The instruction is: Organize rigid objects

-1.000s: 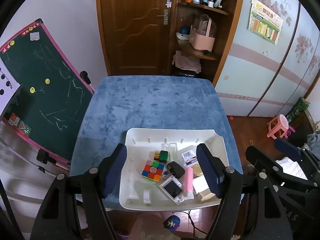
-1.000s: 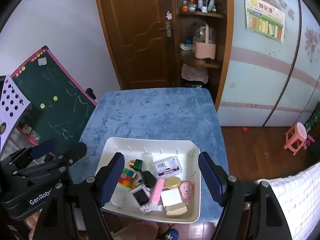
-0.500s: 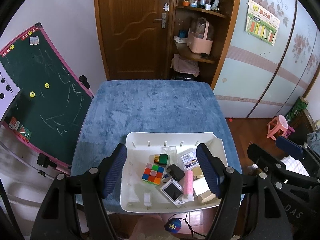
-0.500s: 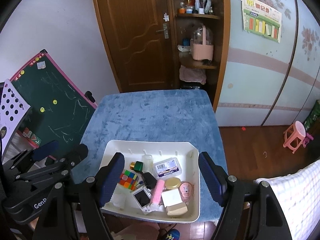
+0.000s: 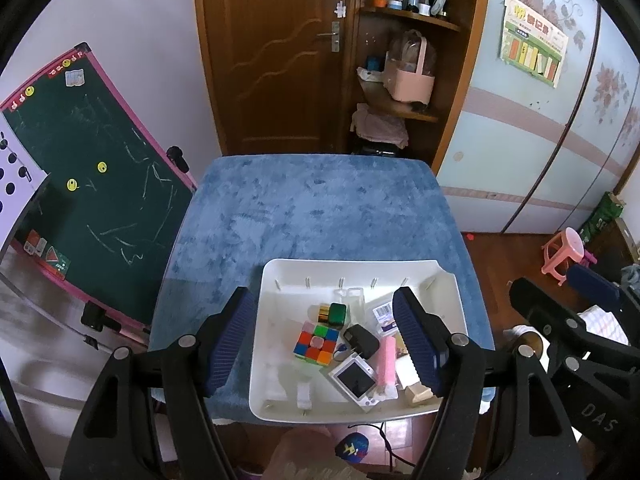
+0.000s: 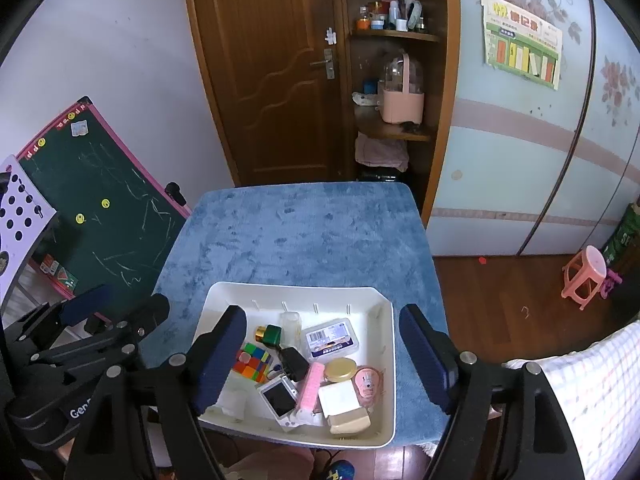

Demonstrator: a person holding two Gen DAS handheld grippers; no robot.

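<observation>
One white tray [image 6: 386, 364] sits at the near edge of your blue-covered bench [image 6: 304, 232], holding one colour cube [image 6: 253, 361], one black charger [image 6: 294, 362], one pink bar [image 6: 311, 386], one labelled clear box [image 6: 331, 338], one gold lid [image 6: 340, 369] and one small camera [image 6: 279, 397]. Your left hand-held gripper [image 5: 326, 342] hangs released above the tray, nothing between its jaws. Your right hand-held gripper [image 6: 320, 354], at 3 o'clock from the left one, is also released; its jaws have just been opening, with nothing gripped.

poster [image 6: 522, 44] text illegible, shelf jars [image 6: 390, 14] indistinct
</observation>
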